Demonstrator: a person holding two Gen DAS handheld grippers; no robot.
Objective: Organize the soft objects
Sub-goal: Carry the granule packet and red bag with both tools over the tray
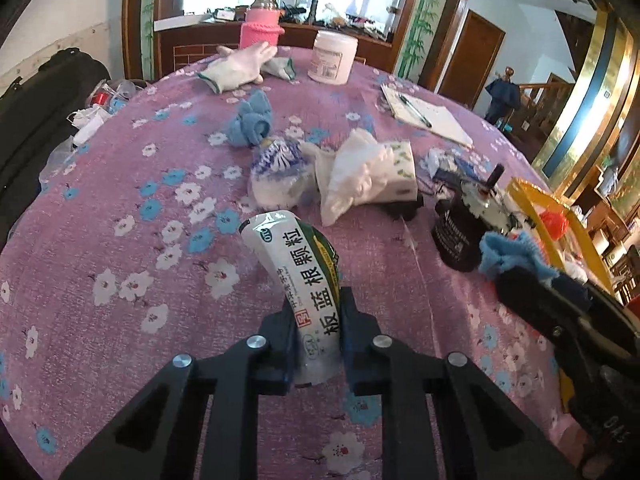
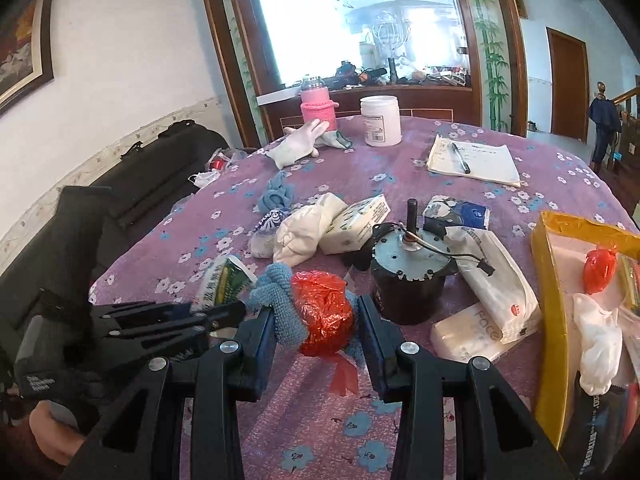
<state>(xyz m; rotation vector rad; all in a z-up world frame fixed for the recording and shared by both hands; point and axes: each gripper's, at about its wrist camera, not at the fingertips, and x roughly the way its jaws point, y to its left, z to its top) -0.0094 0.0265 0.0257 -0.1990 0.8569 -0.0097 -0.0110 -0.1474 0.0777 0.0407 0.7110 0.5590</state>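
My left gripper (image 1: 318,344) is shut on a soft white and green sachet bag (image 1: 298,256) with printed characters, which sticks up from between its pads above the purple flowered tablecloth (image 1: 120,280). In the right wrist view the same bag (image 2: 224,280) shows at the left, with the left gripper (image 2: 224,312) on it. My right gripper (image 2: 320,324) is shut on a crumpled red plastic bag (image 2: 324,308) wrapped in a blue knitted cloth (image 2: 280,292). That blue cloth (image 1: 508,254) and the right gripper (image 1: 520,280) also show at the right of the left wrist view.
A yellow box (image 2: 548,280) at the right holds a red bag and a white bundle. A black motor (image 2: 404,276), tissue packs (image 2: 496,288), a white cloth (image 2: 304,232), a blue sock (image 2: 276,196), gloves (image 2: 300,144), a pink bottle (image 2: 316,108), a white jar (image 2: 380,120) and a notepad (image 2: 476,158) crowd the table.
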